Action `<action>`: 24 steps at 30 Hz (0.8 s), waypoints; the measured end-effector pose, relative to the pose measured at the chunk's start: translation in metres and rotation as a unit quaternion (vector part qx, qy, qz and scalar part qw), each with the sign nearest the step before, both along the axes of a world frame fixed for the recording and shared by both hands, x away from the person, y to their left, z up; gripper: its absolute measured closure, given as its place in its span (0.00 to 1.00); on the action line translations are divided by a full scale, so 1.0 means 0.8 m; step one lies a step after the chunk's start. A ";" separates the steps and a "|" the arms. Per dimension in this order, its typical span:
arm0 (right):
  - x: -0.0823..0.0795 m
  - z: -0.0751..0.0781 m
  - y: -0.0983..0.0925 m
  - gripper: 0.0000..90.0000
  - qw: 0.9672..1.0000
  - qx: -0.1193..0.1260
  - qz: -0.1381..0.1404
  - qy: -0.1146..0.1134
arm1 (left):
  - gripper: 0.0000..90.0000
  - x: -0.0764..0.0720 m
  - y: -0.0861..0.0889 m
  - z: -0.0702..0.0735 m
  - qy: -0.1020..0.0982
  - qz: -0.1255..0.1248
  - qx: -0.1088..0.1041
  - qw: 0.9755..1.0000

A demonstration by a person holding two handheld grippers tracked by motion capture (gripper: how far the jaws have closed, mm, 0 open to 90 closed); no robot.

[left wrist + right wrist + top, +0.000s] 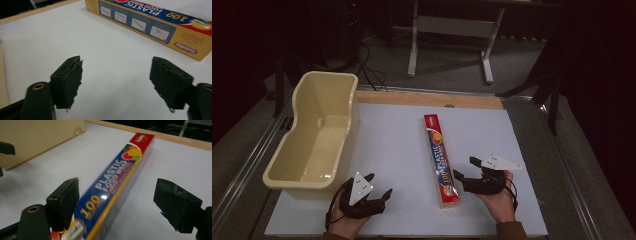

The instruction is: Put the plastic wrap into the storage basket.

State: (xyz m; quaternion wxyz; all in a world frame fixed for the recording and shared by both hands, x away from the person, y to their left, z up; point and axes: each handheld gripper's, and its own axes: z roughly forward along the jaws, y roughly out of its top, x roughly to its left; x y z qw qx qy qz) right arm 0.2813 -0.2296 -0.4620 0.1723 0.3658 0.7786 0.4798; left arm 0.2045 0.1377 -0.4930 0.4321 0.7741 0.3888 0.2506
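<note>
A long plastic food wrap box (441, 160) lies flat on the white board (387, 145), running from near to far, right of the middle. My right gripper (465, 167) sits just right of the box's near end, open. In the right gripper view the box (115, 172) runs away between the jaws, close to the left jaw, and the right jaw stands clear of it. My left gripper (378, 184) rests near the front edge, left of the box, open with nothing in it (117, 61). The left gripper view has the box (150, 22) lying beyond the jaws, at the upper right.
A cream plastic tub (324, 95) stands along the left side of the board, its near end close to my left hand; its wall (37, 137) appears at the upper left of the right gripper view. A wooden strip (427, 99) borders the board's far edge.
</note>
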 end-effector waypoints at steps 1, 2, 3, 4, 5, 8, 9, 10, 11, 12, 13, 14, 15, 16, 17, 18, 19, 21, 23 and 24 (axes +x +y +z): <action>0.003 0.002 0.005 0.22 1.000 -0.003 0.000 0.002 | 0.23 0.000 0.000 0.000 -0.003 0.002 0.000 1.000; 0.006 0.004 0.009 0.22 1.000 -0.005 0.001 0.004 | 0.21 0.000 0.001 0.000 -0.002 0.003 -0.001 1.000; 0.010 0.005 0.013 0.22 1.000 -0.009 0.001 0.007 | 0.21 0.000 0.003 0.000 -0.002 0.004 -0.002 1.000; 0.013 0.007 0.017 0.22 1.000 -0.015 -0.001 0.010 | 0.20 0.000 0.004 0.000 -0.002 0.005 -0.003 1.000; 0.017 0.009 0.021 0.22 1.000 -0.018 -0.002 0.011 | 0.19 0.000 0.006 0.000 -0.001 0.005 -0.003 1.000; 0.028 0.013 0.032 0.22 0.999 -0.025 -0.005 0.020 | 0.19 -0.001 0.010 -0.002 0.000 0.008 -0.007 1.000; 0.032 0.014 0.034 0.22 0.999 -0.027 -0.007 0.022 | 0.19 -0.001 0.011 -0.002 0.002 0.010 -0.008 1.000; 0.035 0.015 0.037 0.22 0.999 -0.031 -0.010 0.024 | 0.20 -0.001 0.013 -0.004 0.002 0.011 -0.010 1.000; 0.040 0.016 0.040 0.22 0.999 -0.033 -0.012 0.027 | 0.20 -0.001 0.014 -0.004 0.003 0.013 -0.012 1.000; 0.044 0.016 0.044 0.22 0.999 -0.037 -0.013 0.030 | 0.20 -0.001 0.015 -0.005 0.005 0.014 -0.013 1.000; 0.048 0.017 0.047 0.21 0.998 -0.043 -0.014 0.033 | 0.20 -0.001 0.015 -0.006 0.005 0.016 -0.014 1.000; 0.052 0.017 0.051 0.21 0.998 -0.049 -0.016 0.036 | 0.20 0.000 0.016 -0.007 0.005 0.018 -0.016 1.000; 0.056 0.017 0.054 0.21 0.998 -0.054 -0.016 0.037 | 0.20 0.000 0.016 -0.007 0.005 0.019 -0.018 1.000; 0.060 0.017 0.057 0.21 0.997 -0.058 -0.017 0.043 | 0.20 0.000 0.016 -0.007 0.005 0.019 -0.017 1.000; 0.064 0.017 0.060 0.21 0.997 -0.063 -0.019 0.045 | 0.21 0.000 0.017 -0.007 0.004 0.019 -0.017 1.000; 0.068 0.016 0.063 0.21 0.996 -0.067 -0.021 0.050 | 0.21 0.001 0.017 -0.007 0.004 0.019 -0.016 1.000; 0.072 0.015 0.066 0.21 0.996 -0.069 -0.021 0.055 | 0.21 0.001 0.017 -0.008 0.005 0.020 -0.017 1.000; 0.080 0.011 0.071 0.21 0.995 -0.074 -0.020 0.064 | 0.21 0.003 0.017 -0.010 0.008 0.024 -0.017 1.000; 0.087 0.005 0.077 0.21 0.994 -0.084 -0.023 0.070 | 0.21 0.004 0.017 -0.011 0.010 0.025 -0.021 0.999; 0.091 0.002 0.080 0.20 0.993 -0.088 -0.026 0.075 | 0.21 0.004 0.017 -0.011 0.010 0.024 -0.021 0.999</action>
